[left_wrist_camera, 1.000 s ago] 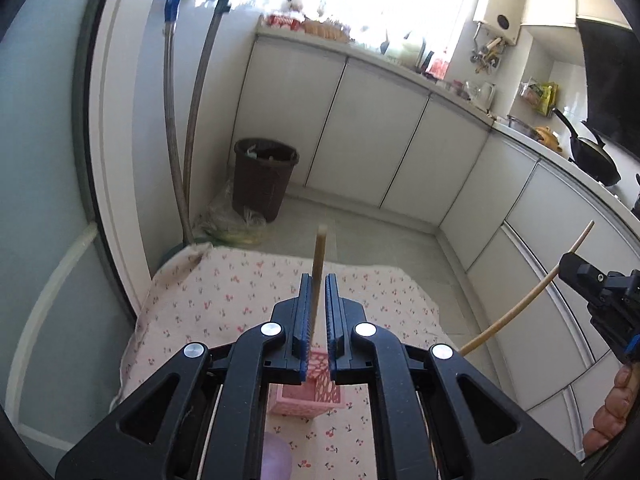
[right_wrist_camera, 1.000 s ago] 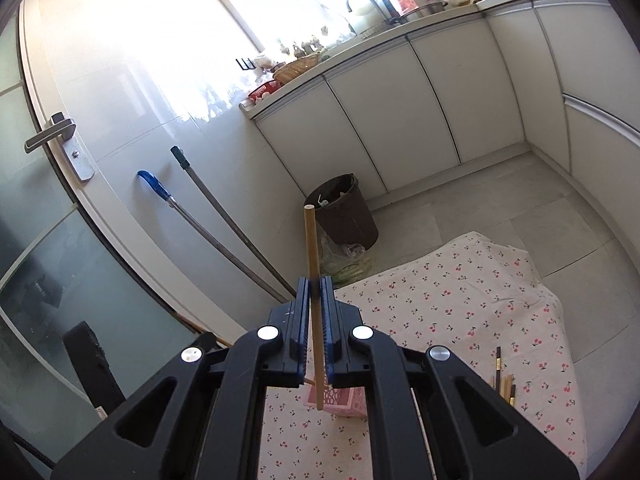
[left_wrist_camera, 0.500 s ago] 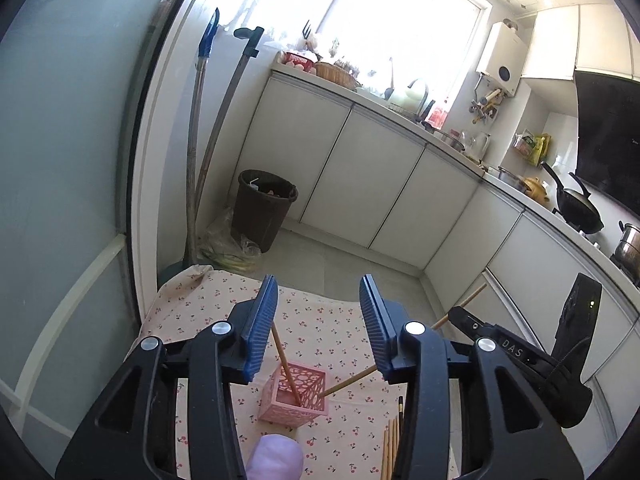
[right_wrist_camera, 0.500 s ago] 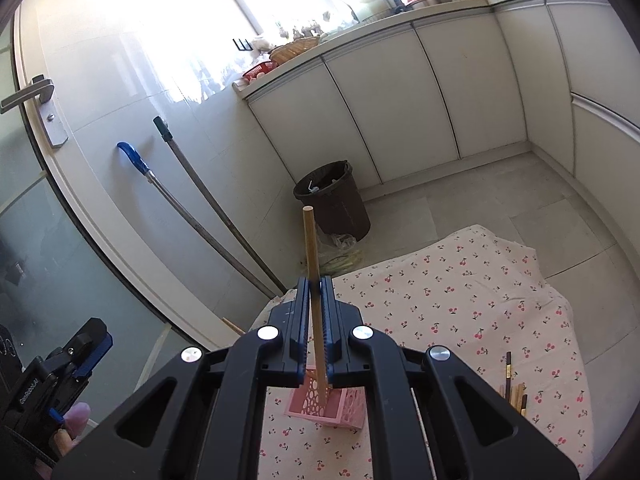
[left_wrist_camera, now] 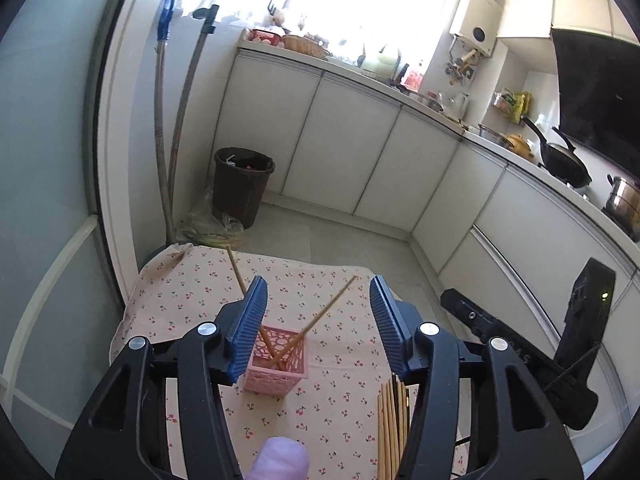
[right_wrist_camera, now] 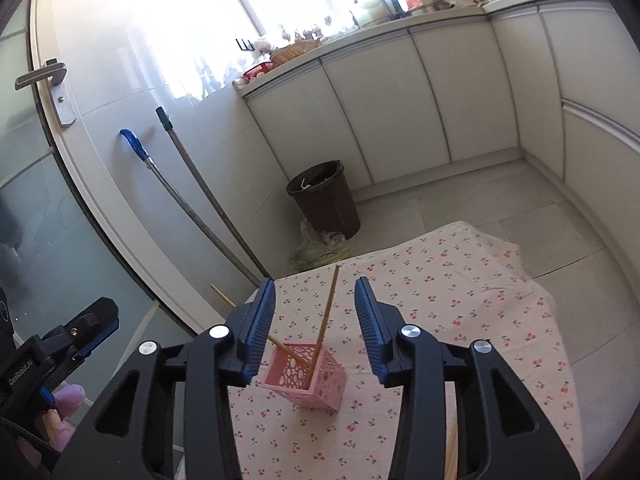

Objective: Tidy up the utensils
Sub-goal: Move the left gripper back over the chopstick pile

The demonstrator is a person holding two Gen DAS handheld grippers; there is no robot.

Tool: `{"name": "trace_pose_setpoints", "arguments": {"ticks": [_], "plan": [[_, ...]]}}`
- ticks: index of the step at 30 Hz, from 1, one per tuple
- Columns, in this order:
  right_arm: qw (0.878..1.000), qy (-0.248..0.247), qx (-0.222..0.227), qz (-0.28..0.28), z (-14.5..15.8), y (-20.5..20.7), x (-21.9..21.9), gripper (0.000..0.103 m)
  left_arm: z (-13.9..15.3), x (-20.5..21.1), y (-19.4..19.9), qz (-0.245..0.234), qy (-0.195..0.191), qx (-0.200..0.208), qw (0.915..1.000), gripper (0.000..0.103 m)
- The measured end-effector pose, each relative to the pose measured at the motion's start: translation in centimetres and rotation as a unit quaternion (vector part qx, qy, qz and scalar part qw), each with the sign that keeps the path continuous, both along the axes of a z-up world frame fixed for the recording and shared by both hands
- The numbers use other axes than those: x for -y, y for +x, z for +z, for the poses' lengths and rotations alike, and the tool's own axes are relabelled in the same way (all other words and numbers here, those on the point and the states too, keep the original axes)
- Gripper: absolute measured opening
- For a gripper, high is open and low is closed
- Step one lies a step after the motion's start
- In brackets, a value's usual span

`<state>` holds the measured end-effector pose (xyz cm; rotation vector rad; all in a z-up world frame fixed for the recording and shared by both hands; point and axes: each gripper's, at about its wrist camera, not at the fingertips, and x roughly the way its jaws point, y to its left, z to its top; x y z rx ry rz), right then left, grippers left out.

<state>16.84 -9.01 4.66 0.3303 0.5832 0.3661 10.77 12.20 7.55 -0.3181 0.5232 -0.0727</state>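
The loose chopsticks (left_wrist_camera: pixel 393 420) are lying on the cloth-covered counter (left_wrist_camera: pixel 192 280) at about 5 o'clock from the left gripper (left_wrist_camera: pixel 316 324), partly under its right finger, long axis running 12 to 6. The right gripper (right_wrist_camera: pixel 316 328) is seeing only a sliver of them at 5 o'clock, though it looks the nearer (judging by its body beside the pile). Both grippers are hanging with jaws apart, holding nothing. Two chopsticks are standing in the pink basket (left_wrist_camera: pixel 280 364), one leaning toward 11 o'clock, one toward 2.
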Motion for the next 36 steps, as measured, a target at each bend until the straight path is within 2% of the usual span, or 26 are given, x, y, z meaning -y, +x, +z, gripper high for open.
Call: {"name": "trace_pose_setpoints", "arguments": {"ticks": [4, 7, 9, 11, 13, 16, 20, 21, 23, 25, 28, 31, 32, 34, 36], "plan": [[0.999, -0.002, 0.022, -0.023, 0.9, -5.1, 3.4, 0.063, -0.7, 3.4, -0.7, -0.03, 0.033, -0.008, 0.999, 0.06], [0.998, -0.004, 0.052, -0.037, 2.4, -9.7, 6.4, 0.076, -1.1, 5.8, -1.2, -0.055, 0.05, -0.016, 0.9971, 0.066], [0.996, -0.016, 0.076, -0.044, 3.8, -12.9, 8.5, 0.085, -1.5, 7.4, -1.5, -0.069, 0.062, -0.024, 0.9954, 0.081], [0.994, -0.031, 0.096, -0.048, 5.3, -15.7, 10.5, 0.089, -2.5, 8.6, -2.0, -0.076, 0.062, -0.035, 0.9946, 0.088], [0.992, -0.046, 0.108, -0.054, 6.7, -18.0, 12.5, 0.091, -4.0, 10.1, -2.2, -0.088, 0.064, -0.064, 0.992, 0.088], [0.988, -0.062, 0.13, -0.062, 8.5, -21.4, 15.0, 0.095, -6.9, 12.1, -2.3, -0.117, 0.073, -0.123, 0.9828, 0.089], [0.98, -0.079, 0.168, -0.078, 10.7, -24.9, 17.8, 0.096, -10.8, 14.9, -2.0, -0.148, 0.115, -0.196, 0.9625, 0.093], [0.978, -0.085, 0.172, -0.08, 11.1, -25.1, 18.3, 0.096, -11.6, 15.7, -1.7, -0.155, 0.13, -0.211, 0.9564, 0.093], [0.974, -0.099, 0.175, -0.105, 11.0, -24.7, 19.3, 0.096, -12.7, 16.4, -1.2, -0.145, 0.141, -0.219, 0.9547, 0.094], [0.971, -0.104, 0.156, -0.146, 10.0, -22.4, 19.9, 0.096, -13.7, 17.0, -0.3, -0.138, 0.143, -0.231, 0.9524, 0.096], [0.978, -0.087, 0.094, -0.164, 6.3, -17.4, 20.3, 0.096, -15.5, 17.8, 1.7, -0.146, 0.15, -0.268, 0.9404, 0.096], [0.986, -0.044, 0.015, -0.163, 0.9, -11.7, 20.5, 0.096, -17.3, 18.6, 4.2, -0.139, 0.157, -0.323, 0.923, 0.096], [0.987, -0.024, -0.007, -0.16, -1.0, -10.2, 20.8, 0.096, -17.7, 18.7, 5.0, -0.137, 0.159, -0.33, 0.9202, 0.096], [0.988, 0.011, -0.039, -0.152, -4.1, -8.3, 21.6, 0.096, -17.8, 18.8, 6.3, -0.126, 0.171, -0.312, 0.926, 0.096], [0.985, 0.028, -0.073, -0.152, -6.1, -6.8, 22.3, 0.096, -17.9, 19.2, 7.7, -0.12, 0.193, -0.294, 0.9286, 0.096]]}}
